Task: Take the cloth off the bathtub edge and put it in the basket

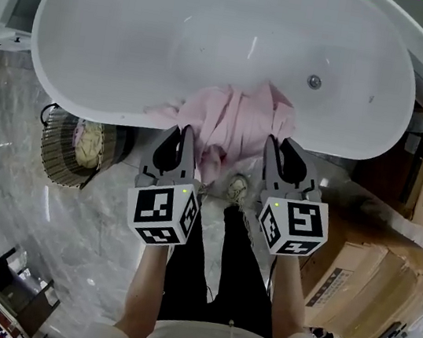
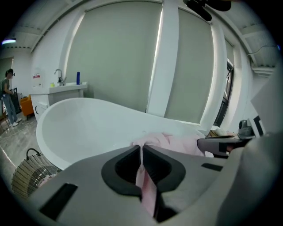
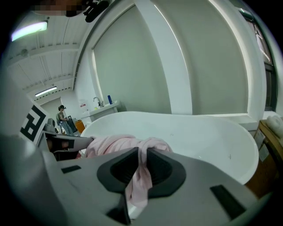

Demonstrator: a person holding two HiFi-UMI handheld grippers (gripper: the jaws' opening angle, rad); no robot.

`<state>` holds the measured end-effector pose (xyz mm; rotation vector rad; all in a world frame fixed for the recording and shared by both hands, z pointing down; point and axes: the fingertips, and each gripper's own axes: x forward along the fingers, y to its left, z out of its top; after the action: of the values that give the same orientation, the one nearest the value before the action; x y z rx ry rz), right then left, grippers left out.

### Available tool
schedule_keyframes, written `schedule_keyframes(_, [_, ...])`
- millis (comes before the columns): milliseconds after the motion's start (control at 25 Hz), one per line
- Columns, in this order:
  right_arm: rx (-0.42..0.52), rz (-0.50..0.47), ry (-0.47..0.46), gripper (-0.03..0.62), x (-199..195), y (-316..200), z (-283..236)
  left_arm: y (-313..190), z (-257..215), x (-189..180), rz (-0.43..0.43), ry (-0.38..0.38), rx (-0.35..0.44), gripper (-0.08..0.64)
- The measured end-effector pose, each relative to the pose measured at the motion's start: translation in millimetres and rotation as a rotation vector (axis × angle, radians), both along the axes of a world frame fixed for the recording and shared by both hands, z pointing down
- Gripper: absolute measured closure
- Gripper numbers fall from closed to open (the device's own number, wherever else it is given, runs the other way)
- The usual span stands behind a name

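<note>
- While a person in black trousers [image 1: 203, 274] stands on the marbled floor [image 1: 89, 240] before a white bathtub [image 1: 137, 33], the left gripper [image 1: 180, 130] and the right gripper [image 1: 282, 142] are held side by side over its near edge.
- Each gripper's jaws are clamped on a fold of the pink cloth [image 1: 239, 117]: the left gripper view shows a thin strip pinched between the dark pads, and the right gripper view shows a thicker twist caught the same way.
- Bunched between the two grippers, the pink cloth lies across the near rim in the head view, with part over the tub's inside and part hanging down the outer wall toward the person's feet. Whether it touches the rim cannot be told.
- Inside, the bathtub holds nothing but that edge of cloth. Its drain [image 1: 314, 82] shows on the far slope, to the right of the cloth.
- A round wicker basket [image 1: 59, 152] stands on the floor just beside the tub's outer wall, to the left of the left gripper. A cream bundle [image 1: 89, 145] lies in it; what it is cannot be made out. None of the pink cloth is in the basket.
- Cardboard boxes [image 1: 360, 283] are stacked on the floor to the person's right.
- Beyond the tub's far end, a white counter [image 2: 66, 88] carries a tap [image 2: 58, 76] and a blue bottle [image 2: 78, 77], and a second person [image 2: 6, 95] stands near it.
</note>
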<state>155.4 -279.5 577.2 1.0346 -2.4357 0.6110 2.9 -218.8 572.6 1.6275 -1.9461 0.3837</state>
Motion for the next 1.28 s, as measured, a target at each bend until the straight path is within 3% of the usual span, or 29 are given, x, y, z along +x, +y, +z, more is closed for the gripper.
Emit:
schedule_keyframes(400, [0.123,-0.001,-0.089,0.523,-6,-20,-152,-17,-152,-5,-0.013,-0.057,0.14,0.526])
schedule_keyframes(720, [0.286,-0.006,-0.175,0.523,-13,-18,-301,-14,-303,-13,-0.016,-0.131,0.324,0.526])
schedule_keyframes(960, [0.396,-0.016,-0.195,0.523,-12,-14,-350,-9,-341,-11,-0.022,-0.144,0.401,0.526])
schedule_keyframes(1280, [0.414,-0.013,-0.212,0.523,-7,-6,-360,0,-354,-4,-0.02,-0.154,0.419,0.526])
